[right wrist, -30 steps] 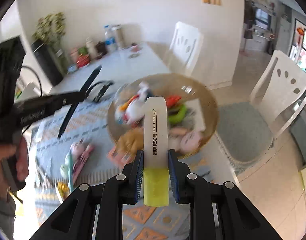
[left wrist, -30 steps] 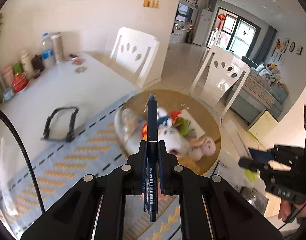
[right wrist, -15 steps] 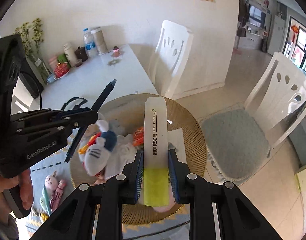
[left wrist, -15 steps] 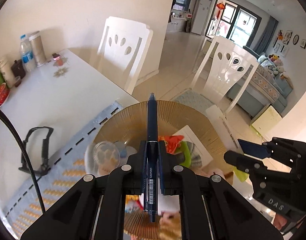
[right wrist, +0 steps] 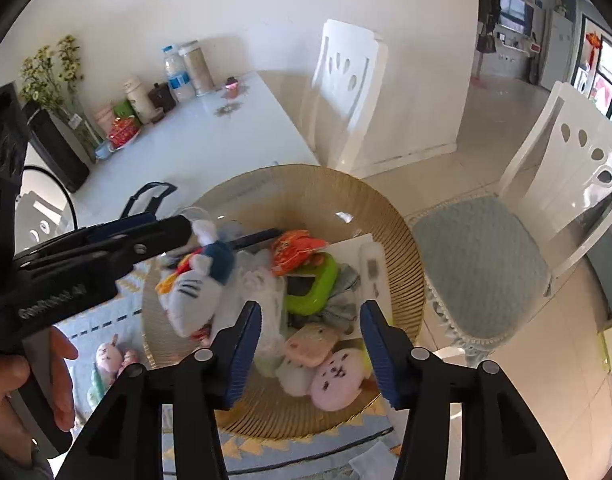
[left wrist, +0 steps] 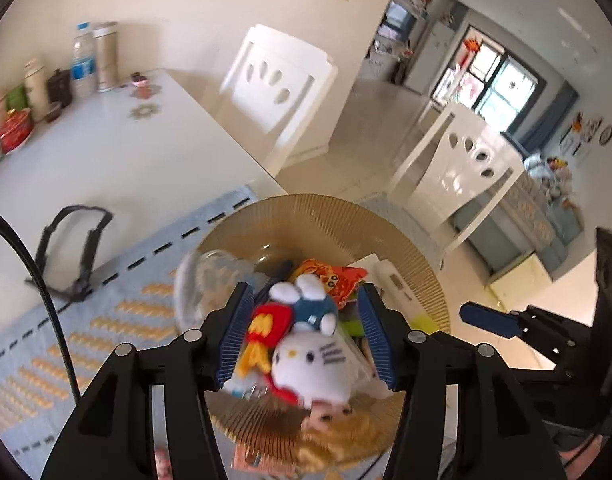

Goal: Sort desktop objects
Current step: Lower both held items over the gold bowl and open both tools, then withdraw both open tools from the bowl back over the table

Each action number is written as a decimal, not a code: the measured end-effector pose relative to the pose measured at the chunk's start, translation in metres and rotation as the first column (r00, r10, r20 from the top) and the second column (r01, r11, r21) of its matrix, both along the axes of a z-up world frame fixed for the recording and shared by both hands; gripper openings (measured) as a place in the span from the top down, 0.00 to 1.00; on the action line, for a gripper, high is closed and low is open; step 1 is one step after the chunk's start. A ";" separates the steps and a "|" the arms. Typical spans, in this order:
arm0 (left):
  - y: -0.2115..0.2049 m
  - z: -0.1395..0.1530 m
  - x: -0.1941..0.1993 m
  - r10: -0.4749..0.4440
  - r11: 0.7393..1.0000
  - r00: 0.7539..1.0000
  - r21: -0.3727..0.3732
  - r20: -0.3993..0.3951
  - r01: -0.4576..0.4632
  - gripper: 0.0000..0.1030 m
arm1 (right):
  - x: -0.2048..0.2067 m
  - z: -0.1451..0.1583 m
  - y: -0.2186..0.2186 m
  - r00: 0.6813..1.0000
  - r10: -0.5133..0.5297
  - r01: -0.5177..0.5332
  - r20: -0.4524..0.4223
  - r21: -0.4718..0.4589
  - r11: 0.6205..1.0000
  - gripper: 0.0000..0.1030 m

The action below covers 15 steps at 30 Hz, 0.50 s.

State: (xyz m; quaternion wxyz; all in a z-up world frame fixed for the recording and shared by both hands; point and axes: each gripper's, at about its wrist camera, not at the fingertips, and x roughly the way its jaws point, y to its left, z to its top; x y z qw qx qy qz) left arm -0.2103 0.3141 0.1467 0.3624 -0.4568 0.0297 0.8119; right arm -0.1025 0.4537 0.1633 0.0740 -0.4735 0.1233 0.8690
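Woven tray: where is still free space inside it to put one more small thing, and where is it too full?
The woven tray shows bare floor along its far side, between the far rim and the orange pouch. From the middle toward the near rim it is crowded: white cat plush, green frame, pink plush. Outside, the white table is bare beyond the tray.

The basket (right wrist: 390, 216) is tan with fine radial ribbing. Inside it, the plush cat (left wrist: 318, 364) is white with a yellow nose; a red patch with yellow letters sits just left of it. The case (right wrist: 312, 284) at the basket centre is lime green, and the pouch (right wrist: 296, 246) behind it is orange with a printed pattern. The round plush (right wrist: 338, 376) at the basket's near edge is pink with dark markings. The mat (left wrist: 118, 320) beneath the basket is pale blue with rows of yellow dashes and a black dashed border. The chair (right wrist: 346, 80) beyond the basket is white. Gripper pads (right wrist: 244, 354) are blue and ribbed on black frames.
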 end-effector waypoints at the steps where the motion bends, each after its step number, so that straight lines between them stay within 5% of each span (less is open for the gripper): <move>1: -0.010 0.003 0.004 0.011 1.000 1.000 0.015 0.003 -0.011 0.49 | 0.003 0.002 -0.003 1.000 0.003 -0.003 -0.004 -0.007 1.000 0.49; 8: -0.114 0.010 0.044 0.148 0.986 0.988 0.067 0.044 -0.151 0.48 | 0.033 0.020 -0.042 0.997 0.066 -0.068 -0.037 -0.035 0.997 0.47; 15: -0.265 -0.023 0.092 0.409 0.910 0.905 0.020 0.116 -0.414 0.48 | 0.072 -0.004 -0.108 0.989 0.149 -0.149 -0.008 -0.108 0.983 0.43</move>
